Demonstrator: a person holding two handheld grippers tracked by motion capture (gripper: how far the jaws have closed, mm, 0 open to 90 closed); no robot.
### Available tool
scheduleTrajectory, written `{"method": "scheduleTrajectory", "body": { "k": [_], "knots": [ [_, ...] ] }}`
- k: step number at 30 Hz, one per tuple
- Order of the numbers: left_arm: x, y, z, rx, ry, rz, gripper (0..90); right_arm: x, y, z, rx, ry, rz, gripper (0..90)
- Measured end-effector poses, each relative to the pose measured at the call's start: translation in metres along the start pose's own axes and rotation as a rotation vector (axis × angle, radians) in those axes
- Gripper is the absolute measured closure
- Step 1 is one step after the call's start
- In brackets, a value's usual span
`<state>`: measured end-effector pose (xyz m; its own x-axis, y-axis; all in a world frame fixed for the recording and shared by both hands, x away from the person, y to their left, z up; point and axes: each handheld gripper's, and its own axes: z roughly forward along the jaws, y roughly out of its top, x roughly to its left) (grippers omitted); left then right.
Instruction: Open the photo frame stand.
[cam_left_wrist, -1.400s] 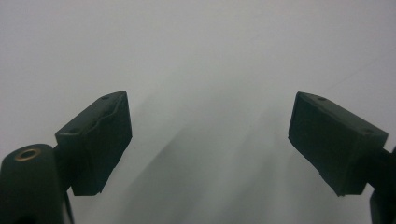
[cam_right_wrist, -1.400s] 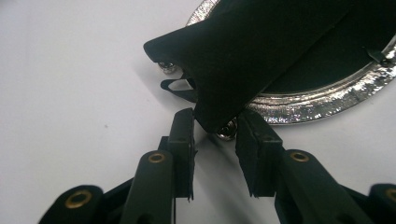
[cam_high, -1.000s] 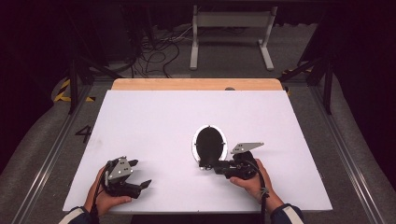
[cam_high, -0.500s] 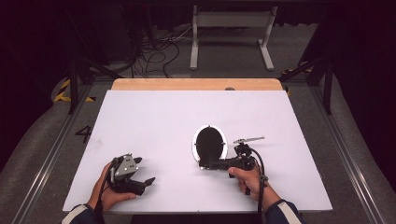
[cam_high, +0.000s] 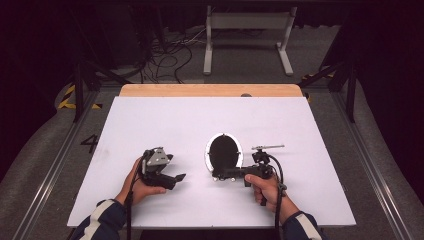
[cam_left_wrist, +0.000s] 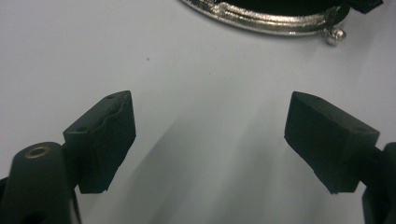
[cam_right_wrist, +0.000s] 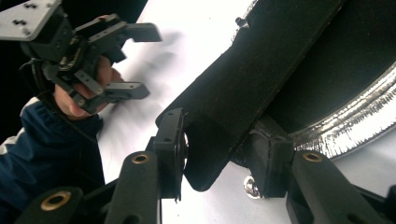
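White tabletop (cam_high: 150, 125) under dark surroundings carries the black oval purse with a silver rim (cam_high: 223, 151) near its middle, where your right gripper (cam_high: 220, 174) clamps a black flap at the purse's near edge, its jaws having just eased wider, while your left gripper (cam_high: 179, 177) hangs spread and empty just beside it.

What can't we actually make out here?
- Black pouch, high view: too small and dark to identify.
- Its silver rim, left gripper view: cut off by the top edge.
- Right gripper, its own view: the black flap hides the pads' contact.
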<state>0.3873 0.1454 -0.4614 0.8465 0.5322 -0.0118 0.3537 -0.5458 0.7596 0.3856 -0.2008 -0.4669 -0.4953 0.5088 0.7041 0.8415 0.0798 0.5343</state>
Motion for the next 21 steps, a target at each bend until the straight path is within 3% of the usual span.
{"method": "scheduleTrajectory", "body": {
  "k": [5,6,8,15,16,21],
  "knots": [
    [0.007,0.015,0.019,0.0,-0.05,-0.055,17.0,-0.002,0.001,0.003,-0.013,0.01,0.011,61.8],
    [0.009,0.018,0.023,-0.012,-0.055,-0.084,17.2,-0.001,0.001,0.003,-0.012,0.008,0.012,62.4],
    [0.011,0.02,0.026,-0.013,-0.058,-0.087,17.9,-0.001,0.001,0.004,-0.011,0.006,0.008,63.0],
    [0.02,0.032,0.041,-0.03,-0.117,-0.141,16.8,-0.001,0.001,0.003,0.0,-0.002,-0.04,64.9],
    [0.022,0.033,0.045,-0.035,-0.132,-0.164,16.8,-0.001,0.001,0.004,0.0,-0.003,-0.048,65.1],
    [0.021,0.04,0.054,-0.011,-0.15,-0.212,16.3,0.001,0.001,0.004,0.0,-0.008,-0.116,66.3]
  ]
}}
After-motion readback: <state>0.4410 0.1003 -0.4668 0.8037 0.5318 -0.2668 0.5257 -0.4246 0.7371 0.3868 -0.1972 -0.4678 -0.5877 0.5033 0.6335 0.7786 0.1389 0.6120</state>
